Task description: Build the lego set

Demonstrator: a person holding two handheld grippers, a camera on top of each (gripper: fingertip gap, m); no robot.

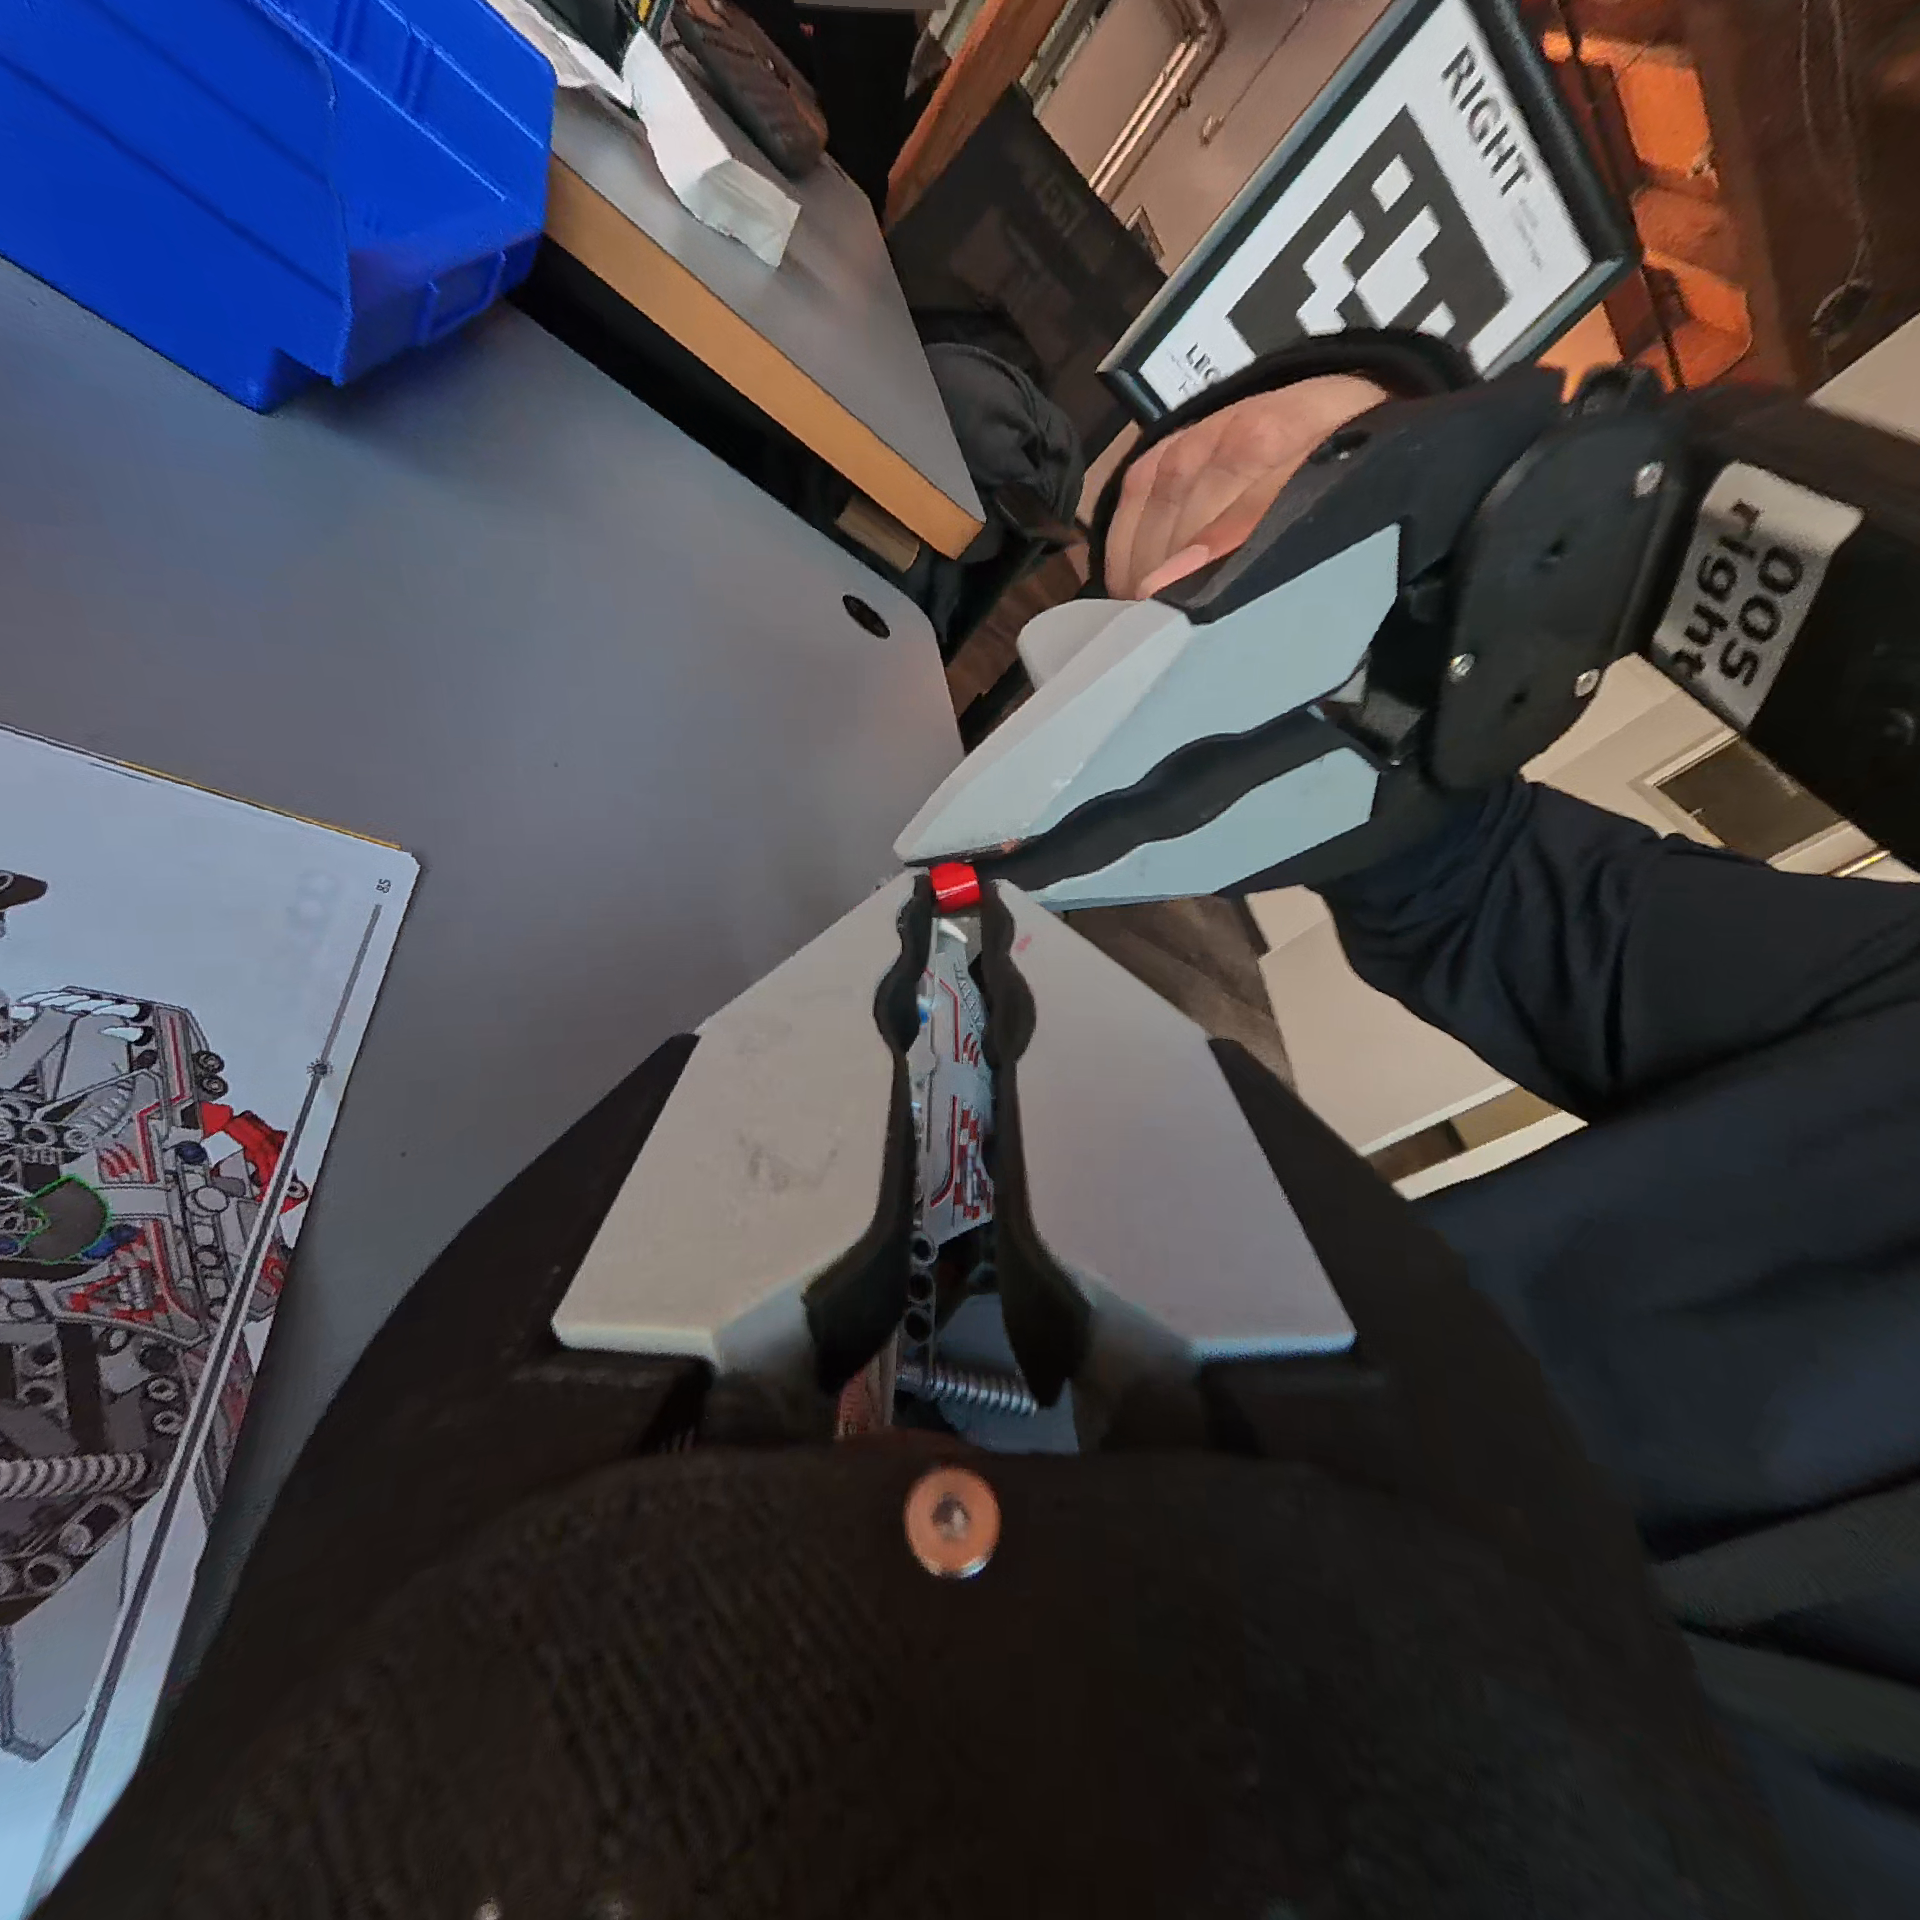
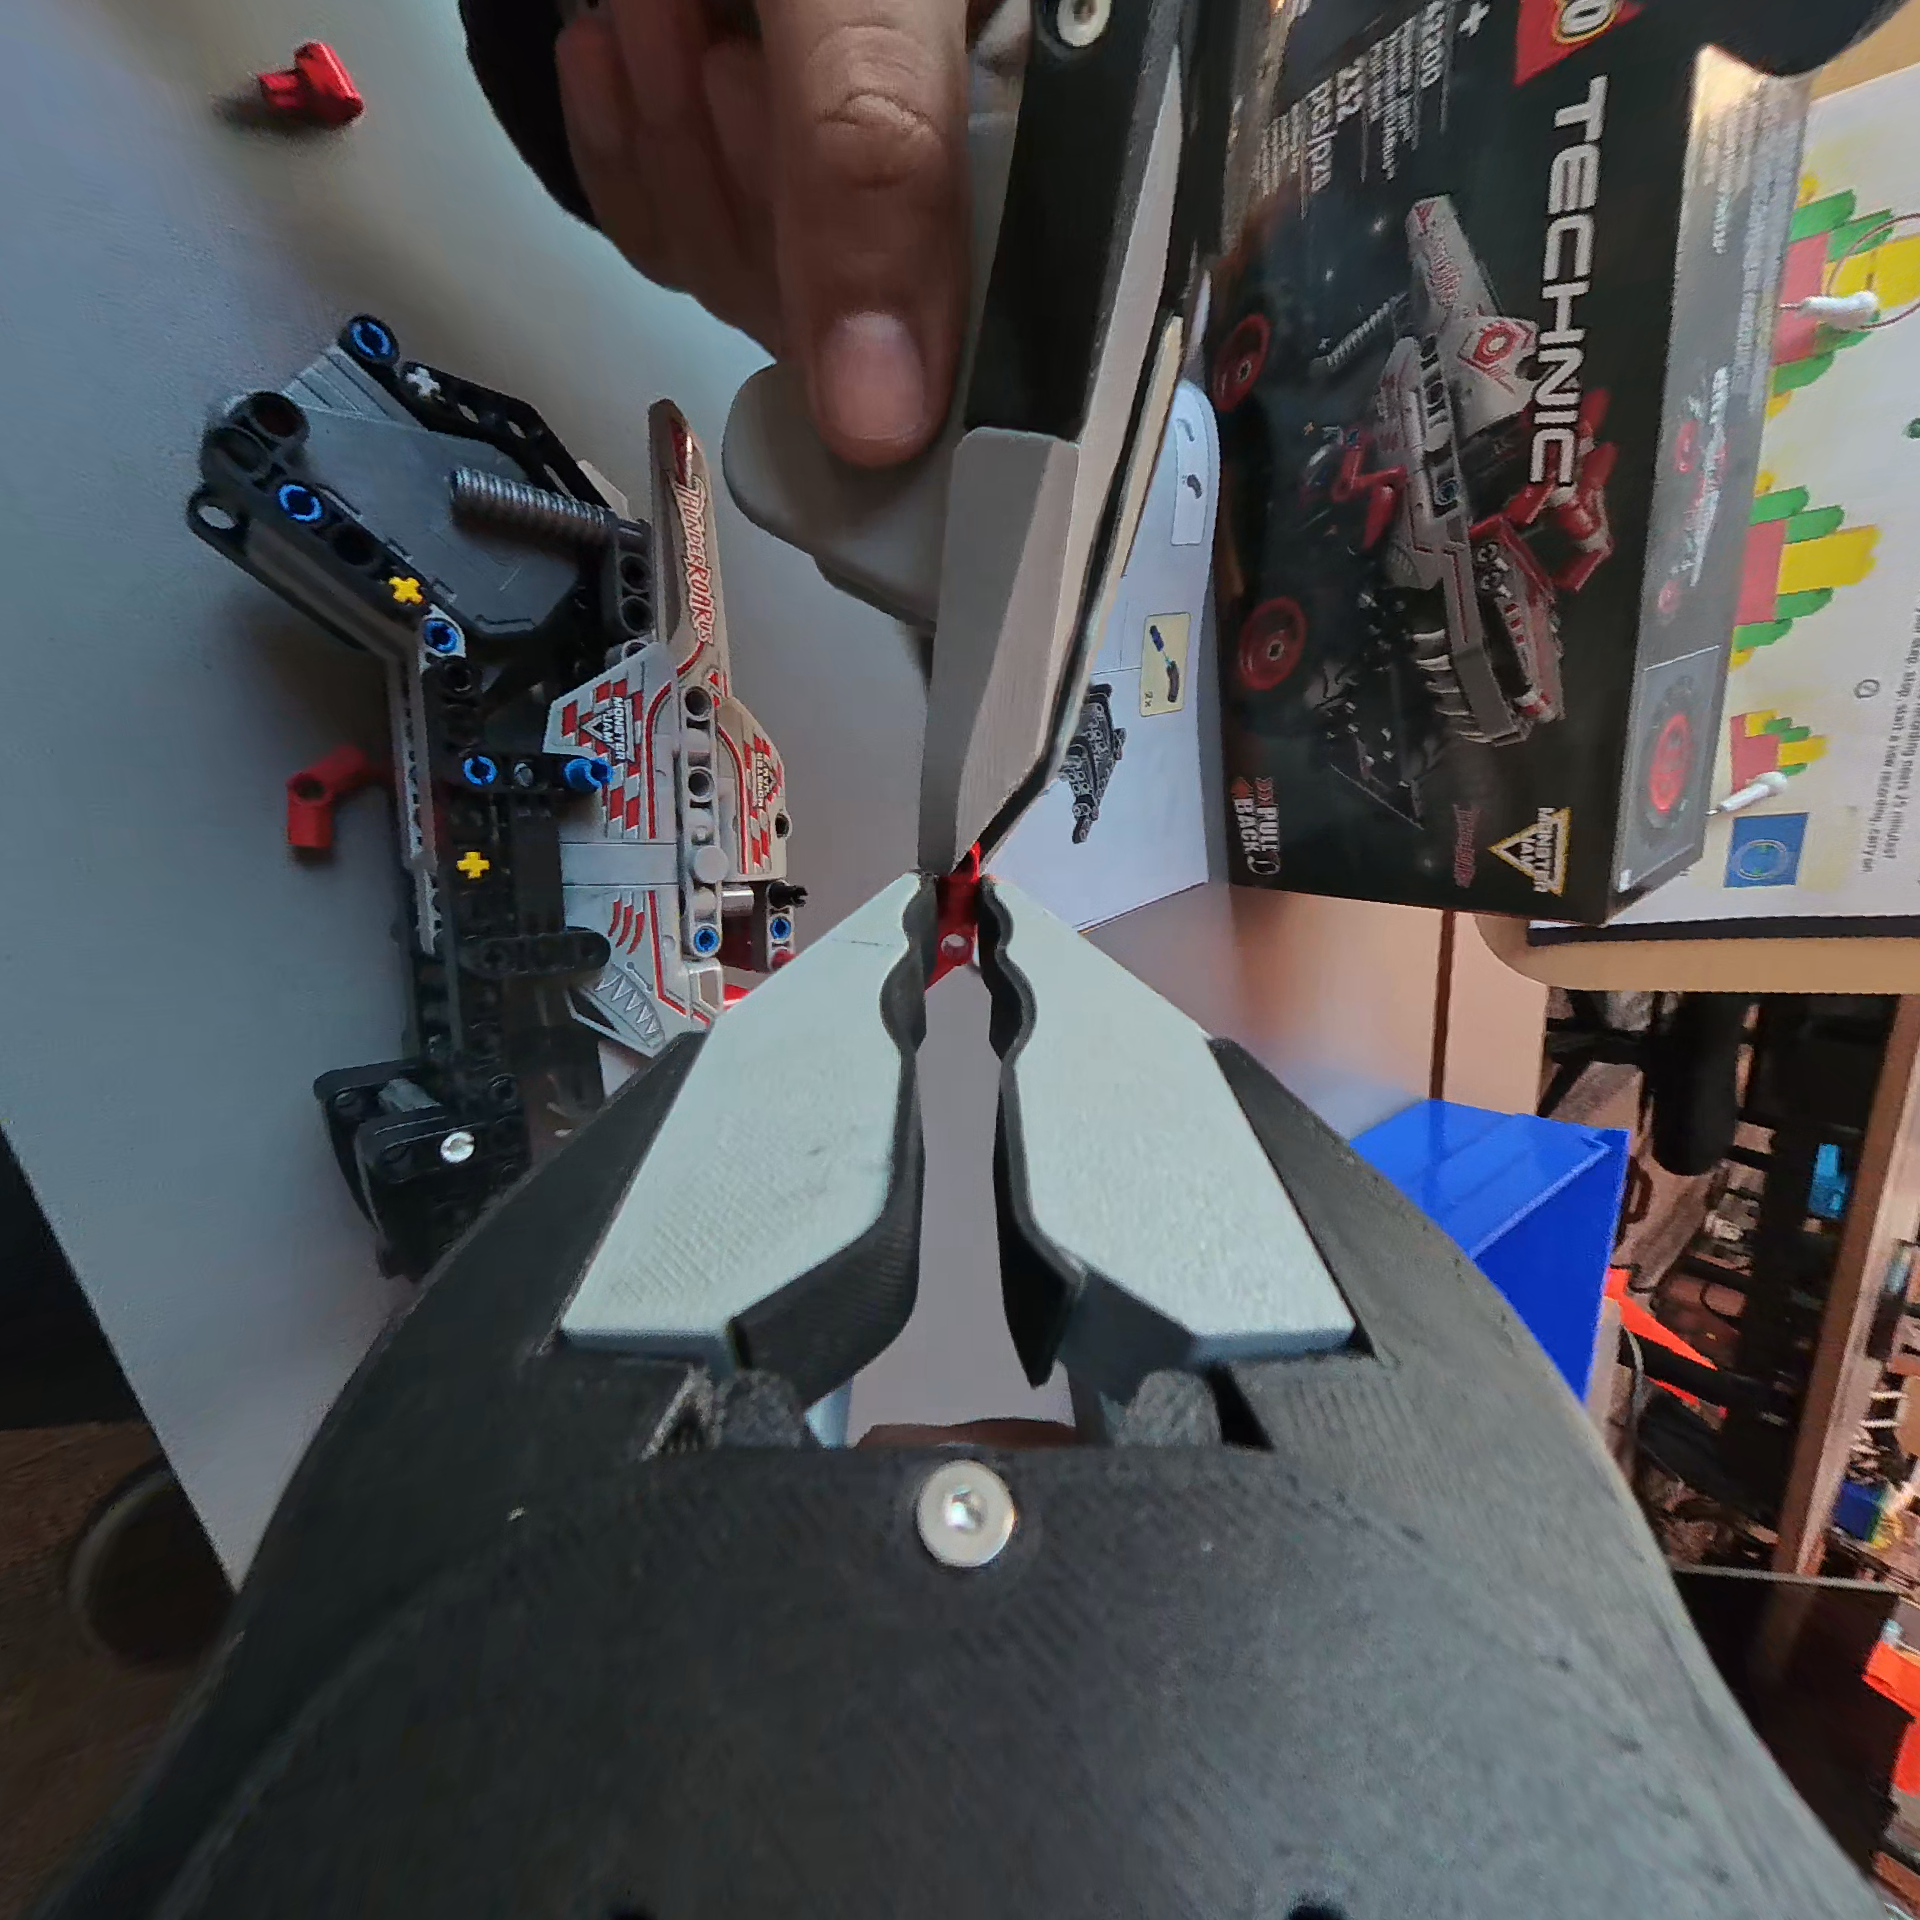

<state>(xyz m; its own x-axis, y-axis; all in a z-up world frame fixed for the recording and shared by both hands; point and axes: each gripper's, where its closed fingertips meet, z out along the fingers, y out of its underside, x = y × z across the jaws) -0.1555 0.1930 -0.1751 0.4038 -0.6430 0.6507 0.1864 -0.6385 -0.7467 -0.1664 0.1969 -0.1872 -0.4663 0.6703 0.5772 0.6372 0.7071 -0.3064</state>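
A small red connector piece (image 1: 954,886) is held in the air between both grippers, tip to tip. My left gripper (image 1: 952,906) is shut on one end of it. My right gripper (image 2: 951,920) is shut on the other end (image 2: 954,943), which has a round hole. In the left wrist view the right gripper (image 1: 977,854) comes in from the right. In the right wrist view the left gripper (image 2: 951,854) comes down from above. The partly built grey, black and red vehicle model (image 2: 520,748) lies on the grey table (image 2: 125,468), left of the grippers.
Two loose red pieces lie by the model, one far (image 2: 312,83) and one beside it (image 2: 324,795). The open instruction booklet (image 1: 208,1039) lies on the table. The set's box (image 2: 1455,468) stands at the right, and a blue bin (image 1: 260,187) sits at the table's far end. My left and right fingertips are right by each other.
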